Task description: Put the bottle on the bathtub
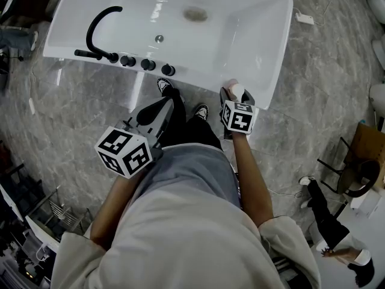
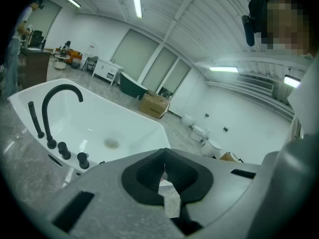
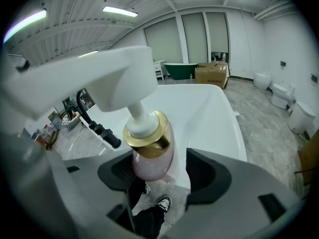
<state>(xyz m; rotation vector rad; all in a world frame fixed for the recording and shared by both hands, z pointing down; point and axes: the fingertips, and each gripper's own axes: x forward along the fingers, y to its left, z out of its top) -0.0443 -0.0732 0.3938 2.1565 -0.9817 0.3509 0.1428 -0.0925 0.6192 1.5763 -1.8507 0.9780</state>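
A pink pump bottle (image 3: 149,153) with a gold collar and a white pump head (image 3: 99,83) stands upright between the jaws of my right gripper (image 3: 160,172). It leans against the left pad, and a clear gap shows at the right pad, so the gripper is open. In the head view the bottle (image 1: 237,90) is at the near right corner of the white bathtub (image 1: 274,71), over its rim, with the right gripper (image 1: 236,96) around it. My left gripper (image 1: 166,105) hangs over the floor in front of the tub; its jaws (image 2: 164,176) are shut and empty.
A black curved faucet (image 1: 99,26) and several black knobs (image 1: 138,62) sit on the tub's near left rim. The drain (image 1: 195,14) lies in the tub's floor. The person's shoes (image 1: 200,111) stand close to the tub on grey marble floor. A chair (image 1: 352,173) is at the right.
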